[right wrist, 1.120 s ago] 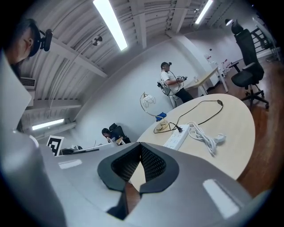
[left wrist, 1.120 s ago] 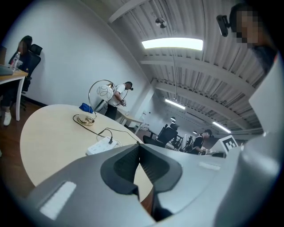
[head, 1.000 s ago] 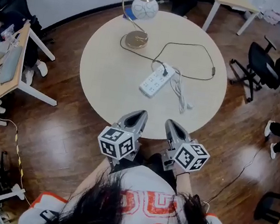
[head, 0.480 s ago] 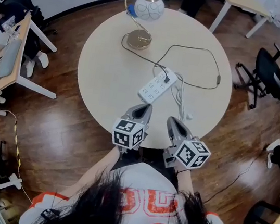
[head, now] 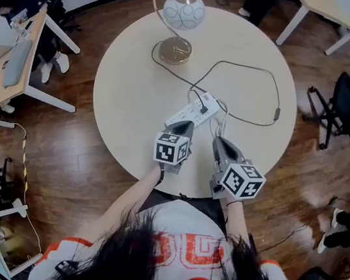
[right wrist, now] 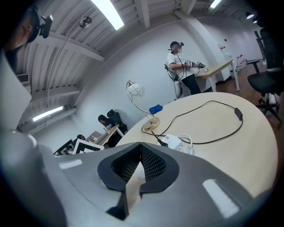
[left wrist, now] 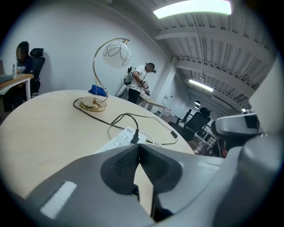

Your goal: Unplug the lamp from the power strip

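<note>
Both shut, empty: left claw [head: 183, 127] and right claw [head: 220, 142] over near edge of round worktop [head: 130, 89]. Power strip [head: 193, 110] just beyond left claw, plug [head: 203, 101] seated in it. Lamp [head: 180, 13] at far edge, cord [head: 272, 85] loops right, open worktop left.

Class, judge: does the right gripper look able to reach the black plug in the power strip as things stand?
Probably yes. The right gripper is close to the power strip, and nothing tall stands before the black plug, only a slack white cord. Its shut jaws must open first.
</note>
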The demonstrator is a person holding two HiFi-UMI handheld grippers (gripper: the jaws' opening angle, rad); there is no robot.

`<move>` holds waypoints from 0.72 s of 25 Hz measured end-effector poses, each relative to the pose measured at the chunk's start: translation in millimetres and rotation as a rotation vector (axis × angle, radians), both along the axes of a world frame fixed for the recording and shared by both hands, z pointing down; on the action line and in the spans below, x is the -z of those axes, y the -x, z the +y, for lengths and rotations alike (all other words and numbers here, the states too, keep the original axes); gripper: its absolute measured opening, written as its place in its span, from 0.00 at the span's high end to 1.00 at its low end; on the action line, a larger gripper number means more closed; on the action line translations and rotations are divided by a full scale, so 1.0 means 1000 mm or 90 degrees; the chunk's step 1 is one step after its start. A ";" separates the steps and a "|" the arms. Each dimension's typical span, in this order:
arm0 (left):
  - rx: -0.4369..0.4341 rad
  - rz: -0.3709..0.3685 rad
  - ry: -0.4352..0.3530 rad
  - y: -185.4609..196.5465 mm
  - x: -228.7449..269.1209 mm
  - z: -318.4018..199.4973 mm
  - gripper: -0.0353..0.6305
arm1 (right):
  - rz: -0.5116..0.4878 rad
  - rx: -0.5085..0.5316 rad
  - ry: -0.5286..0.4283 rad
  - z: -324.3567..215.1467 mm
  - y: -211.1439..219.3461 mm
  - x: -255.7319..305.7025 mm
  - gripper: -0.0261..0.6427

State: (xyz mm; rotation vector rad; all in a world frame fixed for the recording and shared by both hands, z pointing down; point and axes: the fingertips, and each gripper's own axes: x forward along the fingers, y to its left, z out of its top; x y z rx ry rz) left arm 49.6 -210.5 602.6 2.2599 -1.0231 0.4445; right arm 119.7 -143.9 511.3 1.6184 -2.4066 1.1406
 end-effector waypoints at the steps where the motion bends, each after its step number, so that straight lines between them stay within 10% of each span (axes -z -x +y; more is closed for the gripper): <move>1: 0.007 -0.007 0.007 0.000 -0.004 -0.005 0.95 | 0.009 0.007 0.003 -0.005 -0.003 -0.003 0.96; 10: 0.042 -0.077 0.091 0.005 -0.047 -0.018 0.95 | 0.165 0.103 0.003 -0.051 -0.012 -0.036 0.89; 18: 0.050 -0.119 0.135 0.007 -0.057 -0.013 0.95 | 0.458 0.289 -0.041 -0.082 0.016 -0.071 0.84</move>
